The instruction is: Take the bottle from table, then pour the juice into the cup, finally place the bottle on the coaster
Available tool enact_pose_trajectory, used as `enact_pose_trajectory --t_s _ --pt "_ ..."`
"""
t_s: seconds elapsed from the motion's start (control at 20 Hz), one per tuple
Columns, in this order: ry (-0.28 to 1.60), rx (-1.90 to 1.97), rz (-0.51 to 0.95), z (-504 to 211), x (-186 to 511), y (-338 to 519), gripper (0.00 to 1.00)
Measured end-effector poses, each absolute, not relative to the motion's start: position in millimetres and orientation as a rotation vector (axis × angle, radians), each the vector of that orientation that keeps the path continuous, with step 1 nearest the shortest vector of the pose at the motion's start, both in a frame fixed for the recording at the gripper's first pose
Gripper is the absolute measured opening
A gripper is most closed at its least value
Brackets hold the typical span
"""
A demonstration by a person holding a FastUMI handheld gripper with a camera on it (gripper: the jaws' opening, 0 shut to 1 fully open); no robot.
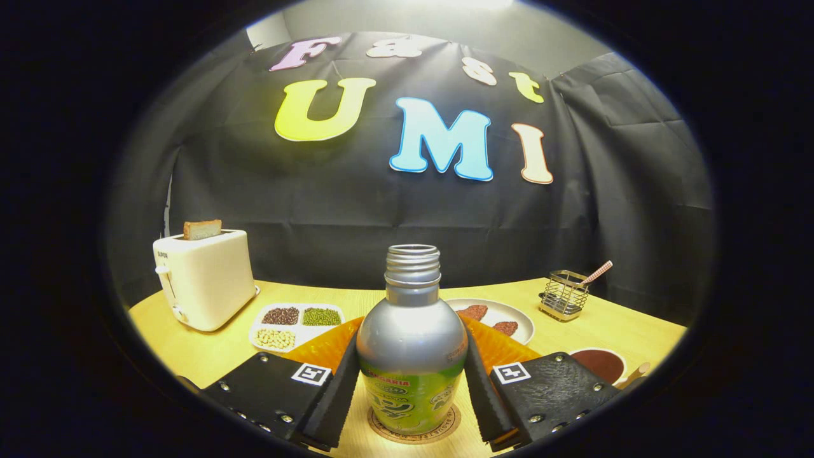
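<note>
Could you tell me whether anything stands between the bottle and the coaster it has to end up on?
Nothing visible does: the bottle already stands upright on the coaster, between the hand-held gripper fingers, which sit close against its sides.

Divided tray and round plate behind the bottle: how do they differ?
The divided tray is squarish with compartments holding dark, green and pale beans or grains; the round plate is one open surface carrying reddish-brown pieces. The tray lies next to the toaster, the plate nearer the wire basket. Both are white, flat on the table, beyond the bottle, which stands on the coaster with the tool at its sides.
</note>
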State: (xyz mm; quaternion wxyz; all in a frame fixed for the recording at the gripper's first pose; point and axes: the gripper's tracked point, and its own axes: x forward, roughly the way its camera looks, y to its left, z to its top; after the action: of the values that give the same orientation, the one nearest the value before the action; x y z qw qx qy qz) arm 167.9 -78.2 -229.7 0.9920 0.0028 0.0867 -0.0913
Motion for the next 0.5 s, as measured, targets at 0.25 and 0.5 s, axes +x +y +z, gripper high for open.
enact_pose_trajectory --t_s 0.25,0.5 --pt "0.156 0.013 -0.197 -232.9 169.5 -83.6 0.78" --pt "0.129 -0.014 -0.171 -229.0 169.6 -78.3 0.78"
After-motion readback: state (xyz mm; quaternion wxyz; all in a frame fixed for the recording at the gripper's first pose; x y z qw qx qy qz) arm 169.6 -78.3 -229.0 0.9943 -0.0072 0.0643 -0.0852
